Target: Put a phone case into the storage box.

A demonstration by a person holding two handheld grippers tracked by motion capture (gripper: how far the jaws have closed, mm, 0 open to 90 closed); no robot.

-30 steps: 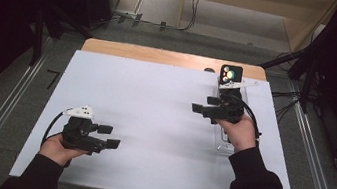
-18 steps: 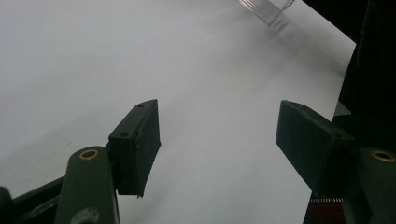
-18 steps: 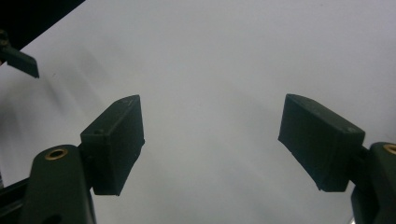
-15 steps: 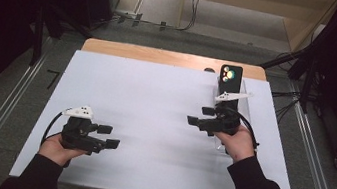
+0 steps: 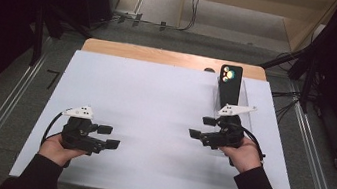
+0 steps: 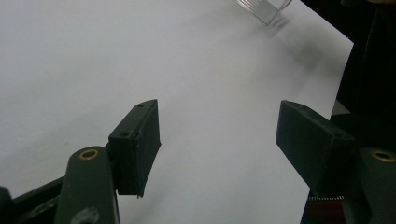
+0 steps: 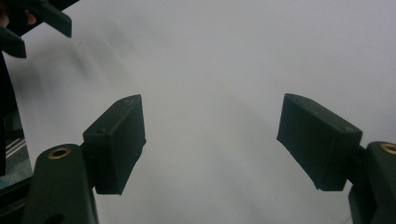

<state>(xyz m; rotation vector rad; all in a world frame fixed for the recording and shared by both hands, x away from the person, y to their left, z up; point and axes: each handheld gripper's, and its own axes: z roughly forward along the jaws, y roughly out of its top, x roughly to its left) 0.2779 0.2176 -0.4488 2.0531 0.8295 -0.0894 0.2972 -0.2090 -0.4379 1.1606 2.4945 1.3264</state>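
Note:
A black phone (image 5: pixel 229 80) with a cluster of camera lenses stands upright in a clear plastic stand (image 5: pixel 249 94) at the far right of the white table (image 5: pixel 156 97). My right gripper (image 5: pixel 202 128) is open and empty just in front of that stand, pointing left; its wide-apart jaws frame bare white table in the right gripper view (image 7: pixel 210 140). My left gripper (image 5: pixel 108 136) rests near the front left, pointing right, open with nothing between its jaws (image 6: pixel 217 135). A corner of the clear stand (image 6: pixel 266 9) shows far off in the left gripper view.
A wooden strip (image 5: pixel 162 56) runs along the table's far edge. Metal rails (image 5: pixel 1 115) flank the table on the floor, and cables (image 5: pixel 287 99) trail off at the right. The other gripper (image 7: pixel 32 21) shows at the top left of the right gripper view.
My right gripper has drawn back from the phone and stand toward the person, ending a little lower and left. The left gripper has stayed put.

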